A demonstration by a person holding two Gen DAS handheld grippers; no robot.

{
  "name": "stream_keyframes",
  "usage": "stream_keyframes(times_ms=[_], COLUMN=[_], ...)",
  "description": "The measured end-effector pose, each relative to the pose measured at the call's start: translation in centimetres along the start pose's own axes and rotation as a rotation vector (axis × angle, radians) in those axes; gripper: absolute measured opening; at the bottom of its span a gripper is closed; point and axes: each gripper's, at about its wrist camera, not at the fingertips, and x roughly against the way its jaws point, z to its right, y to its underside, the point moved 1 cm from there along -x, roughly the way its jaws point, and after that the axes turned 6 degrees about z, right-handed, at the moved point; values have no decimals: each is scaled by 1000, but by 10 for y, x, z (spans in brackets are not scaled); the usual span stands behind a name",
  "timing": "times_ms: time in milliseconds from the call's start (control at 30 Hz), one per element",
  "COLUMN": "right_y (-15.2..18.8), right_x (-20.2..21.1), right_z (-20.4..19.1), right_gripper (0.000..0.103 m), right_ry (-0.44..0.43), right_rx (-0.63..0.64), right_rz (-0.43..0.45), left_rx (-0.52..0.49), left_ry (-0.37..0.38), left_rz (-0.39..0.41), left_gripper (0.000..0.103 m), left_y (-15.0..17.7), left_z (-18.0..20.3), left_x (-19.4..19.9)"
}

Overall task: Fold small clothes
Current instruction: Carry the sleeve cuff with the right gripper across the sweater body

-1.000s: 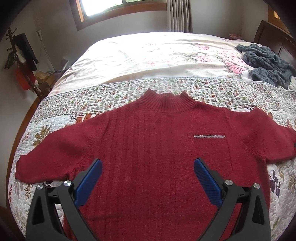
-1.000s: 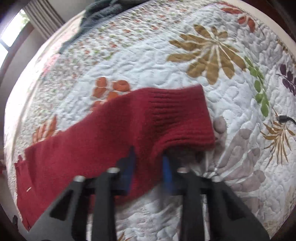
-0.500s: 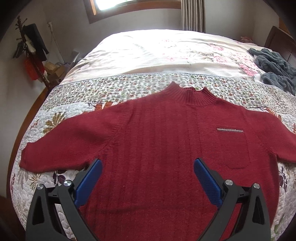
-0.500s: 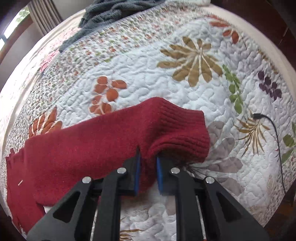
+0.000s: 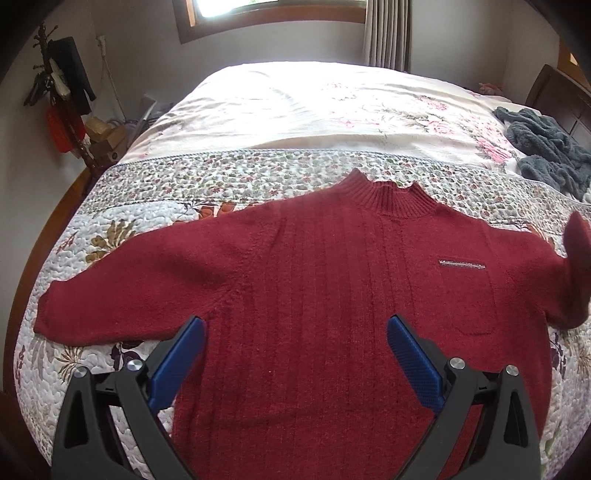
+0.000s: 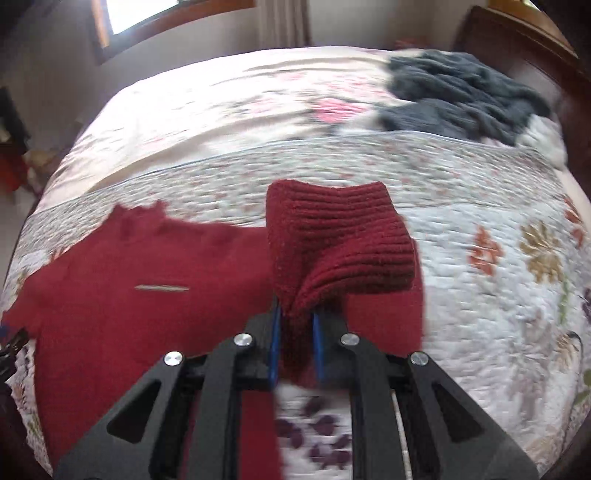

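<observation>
Left wrist view: red knit sweater (image 5: 332, 295) lies front-up and spread flat on the quilted floral bedspread (image 5: 155, 221), collar (image 5: 388, 195) toward the window, small silver tag (image 5: 461, 263) above the chest pocket. One sleeve (image 5: 129, 291) stretches out flat on the bedspread to the left; the other sleeve's ribbed cuff (image 5: 576, 243) is raised off the bed at the right edge of frame. Left gripper (image 5: 295, 350) hangs over the sweater's lower body, blue pads (image 5: 413, 358) spread wide apart, nothing between them; cannot tell if it touches the knit. Right wrist view, blurry: right gripper (image 6: 295, 332) is clamped on the sleeve just behind its cuff (image 6: 340, 240), blue pads pressed against the fabric either side, cuff standing up and drooping forward over the fingertips, sweater body (image 6: 147, 295) lower left with the tag (image 6: 161, 288) visible. Beyond the sweater, a pale flowered sheet (image 5: 314, 107) covers the far half of the bed. Grey fluffy garment (image 5: 546, 151) bunched at the far right by the dark headboard (image 5: 561, 96). Coat rack (image 5: 62, 92) with hanging items at the left wall, window (image 5: 269, 14) and curtain (image 5: 388, 33) behind.
</observation>
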Motion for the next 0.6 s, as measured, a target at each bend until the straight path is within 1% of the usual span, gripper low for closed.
stream_keyframes(times_ms=[33, 133, 233, 300, 433, 500, 600], right_y=[1, 5, 14, 21, 37, 42, 53], right_x=[-1, -11, -25, -35, -57, -66, -67], right_z=[-21, -65, -102, -119, -146, -149, -151], right_gripper=[13, 13, 13, 13, 14, 19, 27], right_ry=[-24, -87, -155, -175, -154, -155, -221], right_rx=[25, 64, 75, 95, 165, 184, 190], right_rz=[4, -11, -43, -70, -124, -149, -186], left_rx=[6, 21, 36, 48, 52, 44, 32], left_ry=[-1, -8, -9, -4, 28, 52, 86], left_rz=[-2, -12, -19, -28, -48, -57, -72], left_gripper=[99, 99, 99, 99, 99, 99, 99], left_y=[0, 1, 1, 2, 3, 3, 2], left_z=[-4, -14, -23, -27, -27, -22, -11], left_x=[-1, -4, -8, -10, -13, -13, -15])
